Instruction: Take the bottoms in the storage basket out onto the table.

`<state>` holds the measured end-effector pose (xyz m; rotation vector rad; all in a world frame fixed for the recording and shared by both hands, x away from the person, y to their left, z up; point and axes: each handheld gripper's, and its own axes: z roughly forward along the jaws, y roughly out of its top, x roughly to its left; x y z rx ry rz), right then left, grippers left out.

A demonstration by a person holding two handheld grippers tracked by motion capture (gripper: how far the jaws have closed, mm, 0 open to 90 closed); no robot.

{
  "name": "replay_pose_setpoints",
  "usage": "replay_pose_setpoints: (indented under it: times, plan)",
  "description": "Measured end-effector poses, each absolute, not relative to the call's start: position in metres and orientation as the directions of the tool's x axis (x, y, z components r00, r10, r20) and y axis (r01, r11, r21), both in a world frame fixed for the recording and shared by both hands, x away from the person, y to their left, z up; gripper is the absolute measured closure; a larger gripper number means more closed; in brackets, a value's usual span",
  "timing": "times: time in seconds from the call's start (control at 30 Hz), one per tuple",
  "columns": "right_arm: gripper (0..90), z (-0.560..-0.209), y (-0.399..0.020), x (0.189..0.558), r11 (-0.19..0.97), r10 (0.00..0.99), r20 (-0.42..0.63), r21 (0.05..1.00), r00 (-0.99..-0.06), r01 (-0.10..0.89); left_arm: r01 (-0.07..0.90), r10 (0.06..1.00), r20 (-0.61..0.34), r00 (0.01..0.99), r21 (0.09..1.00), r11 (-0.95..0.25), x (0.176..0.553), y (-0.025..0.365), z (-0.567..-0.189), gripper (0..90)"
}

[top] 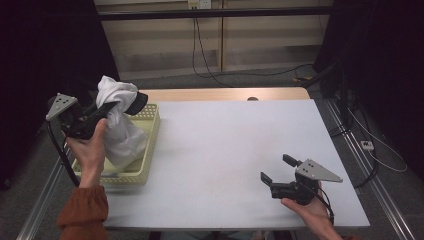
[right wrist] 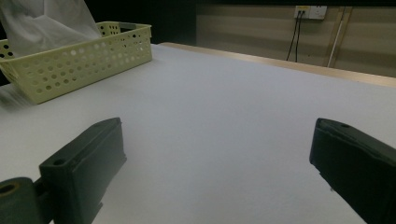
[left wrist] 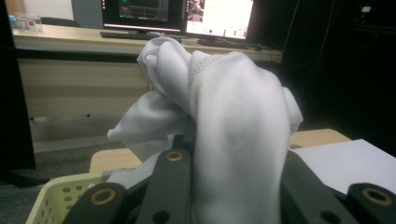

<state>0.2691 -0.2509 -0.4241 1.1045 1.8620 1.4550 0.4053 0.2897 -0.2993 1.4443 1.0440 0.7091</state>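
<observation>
Above the yellow basket (top: 150, 131) — left hand-held gripper (top: 116, 106) clamps white cloth (top: 119, 131), right hand-held gripper (top: 278, 168) released.

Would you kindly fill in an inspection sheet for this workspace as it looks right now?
Surface: white table, wooden strip along far edge.
Job's things: white cloth lifted over yellow perforated basket, lower end hanging into it.
Clutter: nothing seen.
Grippers: left gripper shut on the cloth; right gripper open, low over the table.
Cables: black cables on the floor beyond the table.
Surroundings: wood-panelled wall, dark curtains.
</observation>
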Motion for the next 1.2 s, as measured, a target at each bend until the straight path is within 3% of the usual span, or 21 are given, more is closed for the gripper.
replay_pose_setpoints:
  times: [1.2]
  plan:
    - [3.0,-0.424,-0.251,0.269,0.087,0.845,0.078,0.956,-0.53,0.28,0.113,0.899,-0.138,0.416,0.989,0.1,0.391,0.296,-0.276,77.9]
